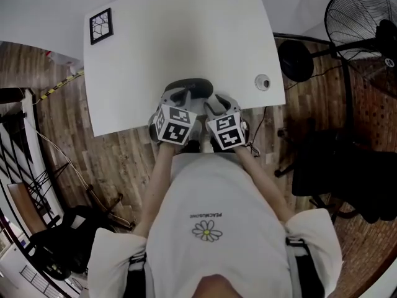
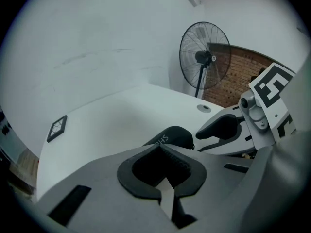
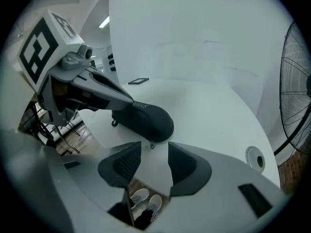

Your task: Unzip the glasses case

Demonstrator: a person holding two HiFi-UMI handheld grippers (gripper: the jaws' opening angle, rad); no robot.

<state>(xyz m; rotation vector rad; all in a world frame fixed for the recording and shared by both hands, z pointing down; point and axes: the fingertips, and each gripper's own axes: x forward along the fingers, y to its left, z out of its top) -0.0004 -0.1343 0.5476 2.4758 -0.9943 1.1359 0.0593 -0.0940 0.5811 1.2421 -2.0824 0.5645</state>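
Note:
A dark oval glasses case (image 1: 190, 88) lies near the front edge of the white table (image 1: 180, 36). My left gripper (image 1: 175, 99) is at the case's left end; in the left gripper view the case (image 2: 173, 136) lies just past the jaws (image 2: 159, 148), whose tips meet with nothing between them. My right gripper (image 1: 214, 106) is at the case's right. Its pads (image 3: 127, 161) stand apart with only table between them. A small metal zipper pull (image 3: 151, 145) hangs from the case (image 3: 146, 120) just ahead of that gap. From the right gripper view, the left gripper (image 3: 104, 93) reaches over the case.
A black-framed square marker (image 1: 101, 25) lies at the table's far left and a round cable grommet (image 1: 262, 82) near its right edge. A standing fan (image 1: 363, 23) and a black chair (image 1: 338, 166) are to the right, and a black rack (image 1: 25, 185) stands on the wooden floor at left.

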